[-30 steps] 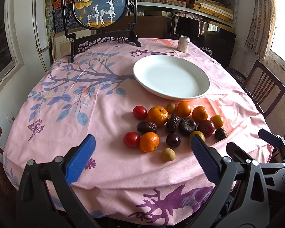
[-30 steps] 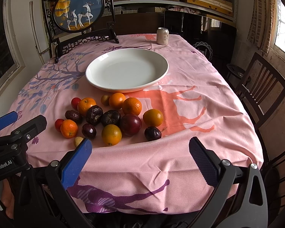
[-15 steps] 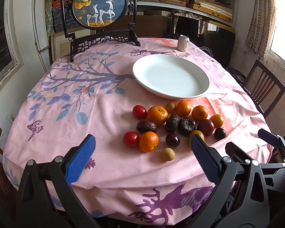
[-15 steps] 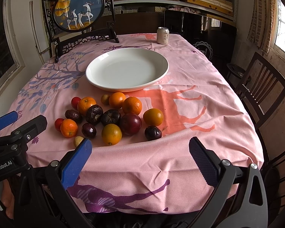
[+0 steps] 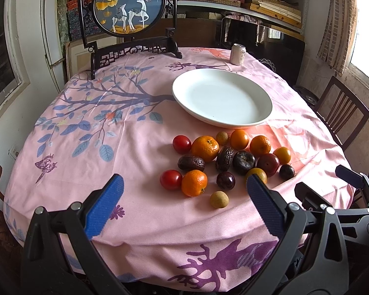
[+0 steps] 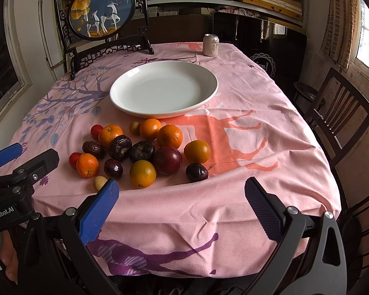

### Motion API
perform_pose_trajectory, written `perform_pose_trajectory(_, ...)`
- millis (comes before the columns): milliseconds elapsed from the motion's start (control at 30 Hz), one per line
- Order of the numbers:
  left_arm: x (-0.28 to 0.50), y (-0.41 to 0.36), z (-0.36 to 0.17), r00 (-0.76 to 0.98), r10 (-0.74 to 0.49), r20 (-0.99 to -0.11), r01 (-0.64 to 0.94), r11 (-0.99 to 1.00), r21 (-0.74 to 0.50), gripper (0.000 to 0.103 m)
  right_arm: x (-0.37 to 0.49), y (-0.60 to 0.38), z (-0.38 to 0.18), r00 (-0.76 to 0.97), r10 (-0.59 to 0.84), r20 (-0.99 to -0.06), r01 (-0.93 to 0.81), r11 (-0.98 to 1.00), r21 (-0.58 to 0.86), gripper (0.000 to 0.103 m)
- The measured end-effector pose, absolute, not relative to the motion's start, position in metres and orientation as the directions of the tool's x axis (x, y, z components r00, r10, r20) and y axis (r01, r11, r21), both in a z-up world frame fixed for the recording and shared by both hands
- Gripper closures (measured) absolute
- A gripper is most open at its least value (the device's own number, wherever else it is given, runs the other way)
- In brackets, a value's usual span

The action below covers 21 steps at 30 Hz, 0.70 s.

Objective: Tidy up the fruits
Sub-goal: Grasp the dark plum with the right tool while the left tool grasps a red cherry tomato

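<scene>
A pile of fruit lies on the pink tablecloth: oranges (image 5: 205,148) (image 6: 169,136), red tomatoes (image 5: 170,179), dark plums (image 6: 167,160), wrinkled passion fruits (image 6: 120,147) and small tan longans (image 5: 219,199). A large empty white plate (image 5: 255,123) (image 6: 204,98) sits just behind the pile. My left gripper (image 5: 184,191) is open and empty, near the table's front edge before the fruit. My right gripper (image 6: 180,196) is open and empty, also at the front edge, to the right of the left one.
A drinks can (image 6: 211,45) stands at the far edge. A round framed deer picture on a dark stand (image 5: 130,7) is at the back left. A wooden chair (image 6: 337,120) stands to the right of the table.
Both views are almost unchanged. The left gripper has shifted very slightly; the fruit and plate have not moved.
</scene>
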<state>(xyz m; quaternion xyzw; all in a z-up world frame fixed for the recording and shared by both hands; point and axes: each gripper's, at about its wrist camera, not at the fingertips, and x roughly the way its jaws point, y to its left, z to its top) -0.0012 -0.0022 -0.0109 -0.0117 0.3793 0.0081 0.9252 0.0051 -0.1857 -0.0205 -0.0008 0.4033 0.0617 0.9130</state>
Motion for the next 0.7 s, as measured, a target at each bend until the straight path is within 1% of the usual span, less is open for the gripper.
perform_pose_trajectory(167, 0.003, 0.017, -0.023, 0.688, 0.050, -0.724, -0.065, 0.998, 0.007, 0.002, 0.015, -0.210, -0.027, 0.681, 0.179, -0.711, -0.158, 0.983, 0.095, 0.002)
perform_pose_trajectory(200, 0.004, 0.021, -0.028, 0.675, 0.058, -0.736, -0.077, 0.997, 0.008, 0.002, 0.017, -0.215, -0.030, 0.681, 0.175, -0.711, -0.160, 0.983, 0.089, 0.013)
perform_pose_trajectory(233, 0.006, 0.026, -0.031, 0.662, 0.063, -0.747, -0.086, 0.996, 0.007, 0.002, 0.021, -0.217, -0.036, 0.672, 0.175, -0.720, -0.163, 0.983, 0.086, 0.021)
perform_pose_trajectory(267, 0.008, 0.030, -0.036, 0.651, 0.066, -0.757, -0.094, 0.996, 0.006, 0.002, 0.026, -0.217, -0.041, 0.654, 0.183, -0.734, -0.171, 0.981, 0.092, 0.033)
perform_pose_trajectory(300, 0.010, 0.033, -0.041, 0.638, 0.069, -0.767, -0.102, 0.995, 0.005, 0.002, 0.031, -0.219, -0.046, 0.632, 0.204, -0.748, -0.183, 0.977, 0.113, 0.040)
perform_pose_trajectory(400, 0.017, 0.041, -0.052, 0.606, 0.075, -0.792, -0.123, 0.992, 0.000, 0.002, 0.041, -0.218, -0.058, 0.592, 0.242, -0.768, -0.215, 0.967, 0.139, 0.050)
perform_pose_trajectory(433, 0.018, 0.043, -0.054, 0.600, 0.077, -0.796, -0.126, 0.992, 0.001, 0.002, 0.044, -0.216, -0.061, 0.585, 0.255, -0.770, -0.229, 0.963, 0.145, 0.051)
perform_pose_trajectory(467, 0.020, 0.044, -0.056, 0.596, 0.080, -0.799, -0.129, 0.992, 0.003, 0.002, 0.047, -0.213, -0.064, 0.577, 0.252, -0.777, -0.235, 0.962, 0.138, 0.056)
perform_pose_trajectory(500, 0.021, 0.045, -0.057, 0.593, 0.084, -0.801, -0.131, 0.991, 0.007, 0.002, 0.052, -0.211, -0.068, 0.568, 0.241, -0.787, -0.235, 0.964, 0.126, 0.064)
perform_pose_trajectory(533, 0.022, 0.046, -0.058, 0.590, 0.087, -0.803, -0.133, 0.991, 0.010, 0.002, 0.057, -0.210, -0.074, 0.552, 0.235, -0.801, -0.233, 0.965, 0.122, 0.064)
perform_pose_trajectory(567, 0.023, 0.047, -0.058, 0.587, 0.088, -0.805, -0.134, 0.991, 0.010, 0.002, 0.063, -0.207, -0.080, 0.535, 0.233, -0.812, -0.230, 0.965, 0.125, 0.071)
perform_pose_trajectory(600, 0.025, 0.048, -0.059, 0.584, 0.087, -0.807, -0.134, 0.991, 0.010, 0.002, 0.066, -0.207, -0.085, 0.524, 0.229, -0.820, -0.229, 0.965, 0.123, 0.074)
perform_pose_trajectory(700, 0.028, 0.051, -0.063, 0.574, 0.095, -0.813, -0.134, 0.991, 0.021, 0.002, 0.064, -0.211, -0.081, 0.536, 0.238, -0.810, -0.225, 0.965, 0.134, 0.074)
